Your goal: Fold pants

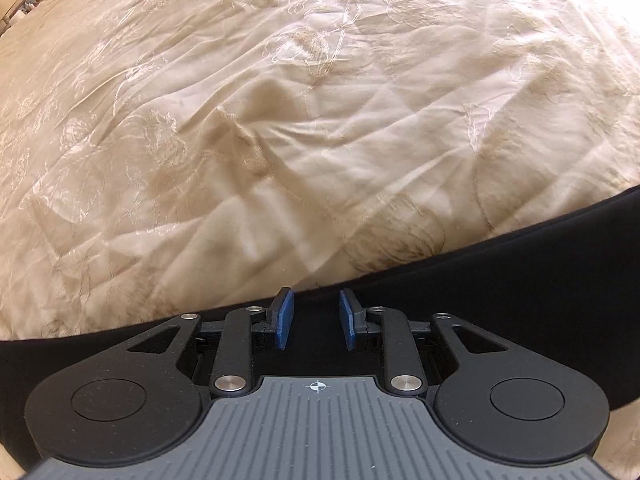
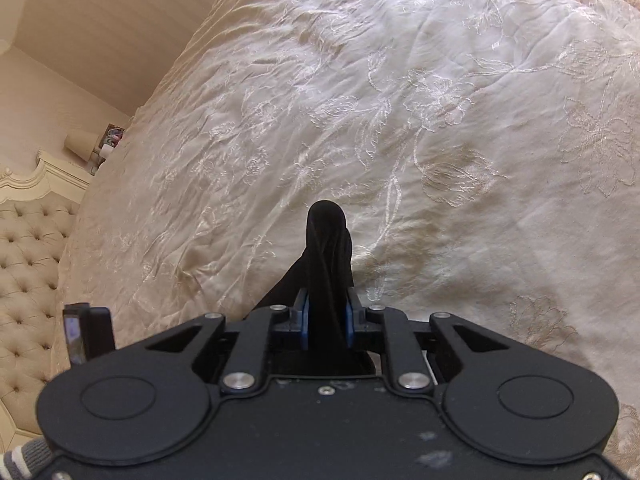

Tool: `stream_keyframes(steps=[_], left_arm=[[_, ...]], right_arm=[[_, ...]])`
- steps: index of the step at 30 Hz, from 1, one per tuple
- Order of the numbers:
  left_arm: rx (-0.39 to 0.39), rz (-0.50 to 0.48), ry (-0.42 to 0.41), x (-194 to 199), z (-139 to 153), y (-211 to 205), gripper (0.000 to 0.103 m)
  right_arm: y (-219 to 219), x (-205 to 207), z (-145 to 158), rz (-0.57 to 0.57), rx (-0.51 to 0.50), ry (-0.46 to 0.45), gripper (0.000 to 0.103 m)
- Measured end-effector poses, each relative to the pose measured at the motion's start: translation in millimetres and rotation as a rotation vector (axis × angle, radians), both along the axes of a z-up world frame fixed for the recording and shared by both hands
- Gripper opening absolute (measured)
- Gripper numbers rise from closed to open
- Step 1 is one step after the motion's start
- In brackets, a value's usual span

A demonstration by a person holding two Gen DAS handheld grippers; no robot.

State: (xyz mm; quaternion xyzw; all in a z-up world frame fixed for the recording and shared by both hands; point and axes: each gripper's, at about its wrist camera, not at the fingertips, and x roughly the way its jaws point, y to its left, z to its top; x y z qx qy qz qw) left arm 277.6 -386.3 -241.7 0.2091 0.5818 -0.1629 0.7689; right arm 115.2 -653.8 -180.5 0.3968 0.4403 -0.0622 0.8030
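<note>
The black pants lie on a big bed with a cream bedspread. The bedspread is shiny and wrinkly, with stitched flowers and leaves all over it. In the left wrist view the pants look like a smooth, dark band that runs across the bed, right under the left gripper. The left gripper's blue pads are flat and ridged. They stand apart with a gap between them, and nothing is in the gap.

The right gripper squeezes a bunched-up fold of the pants between its blue pads. The soft cloth sticks up past the fingertips in a rounded lump with twisty creases. On the left is a puffy, buttoned headboard and a small lamp.
</note>
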Motion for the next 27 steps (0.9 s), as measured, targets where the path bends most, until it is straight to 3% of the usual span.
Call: stream_keyframes(steps=[5, 12, 15, 20, 25, 27], left_arm=[[-0.053, 0.03, -0.057, 5.4, 28.5, 21.4, 0.025], [-0.109, 0.148, -0.049, 7.2, 51.3, 106.8, 0.025], [-0.109, 0.178, -0.046, 0.4, 53.4, 144.7, 0.025], [-0.112, 0.231, -0.037, -6.9, 53.4, 202.4, 0.025], [-0.107, 0.27, -0.015, -9.5, 51.1, 246.9, 0.025], [-0.112, 0.274, -0.009, -8.9, 51.0, 259.5, 0.025]], right_arm=[[35.8, 12.6, 40.7, 0.012, -0.031, -0.048, 0.017], [123.7, 49.4, 71.3, 0.135, -0.085, -0.106, 0.017], [167.0, 65.4, 62.4, 0.186, -0.056, -0.09, 0.017], [255.3, 88.4, 31.7, 0.318, -0.098, -0.041, 0.017], [324.4, 104.9, -11.7, 0.405, -0.197, 0.017, 0.019], [341.3, 108.1, -24.9, 0.409, -0.238, 0.042, 0.024]])
